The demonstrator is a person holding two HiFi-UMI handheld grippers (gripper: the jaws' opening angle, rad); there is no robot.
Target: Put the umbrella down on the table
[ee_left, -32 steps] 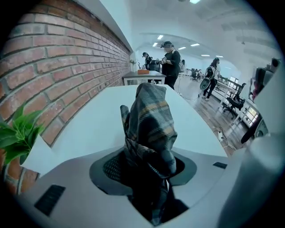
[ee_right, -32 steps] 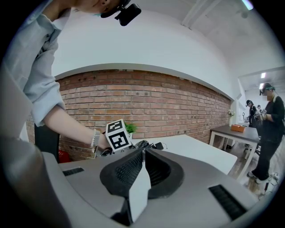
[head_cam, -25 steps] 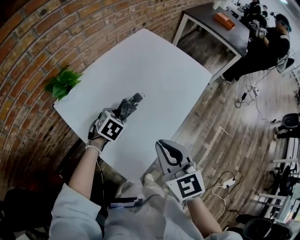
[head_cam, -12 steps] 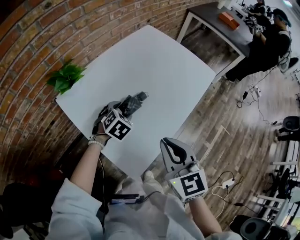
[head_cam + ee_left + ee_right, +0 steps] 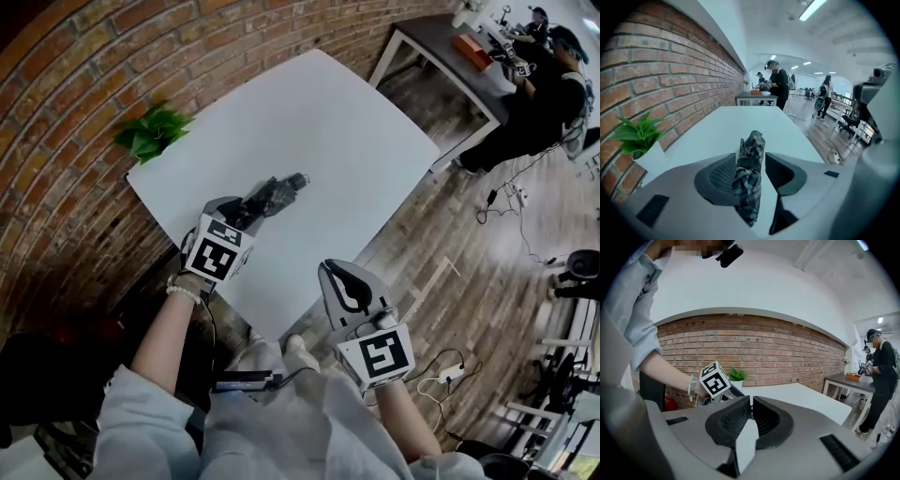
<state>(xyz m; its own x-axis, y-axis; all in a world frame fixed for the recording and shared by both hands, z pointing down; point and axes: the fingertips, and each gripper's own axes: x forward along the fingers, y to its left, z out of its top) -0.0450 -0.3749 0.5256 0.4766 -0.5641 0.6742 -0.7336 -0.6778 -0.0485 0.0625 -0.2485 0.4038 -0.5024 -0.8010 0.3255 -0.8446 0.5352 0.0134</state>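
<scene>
Head view, read with both gripper views. We note a brick wall [image 5: 75,112] behind a white surface [image 5: 356,141]. The right gripper [image 5: 345,281] hangs off the surface's near edge, over the floor [image 5: 469,253]; its fingers [image 5: 736,420] are clenched on nothing. The left gripper [image 5: 246,212] is over the surface's near part. Its fingers [image 5: 723,176] have just been closing yet stand released, with the umbrella [image 5: 750,173] between them, against the left finger and clear of the right. We see the umbrella folded; it appears to lie on the surface, reaching ahead of that gripper. A plant [image 5: 155,131] sits at the corner by the wall.
</scene>
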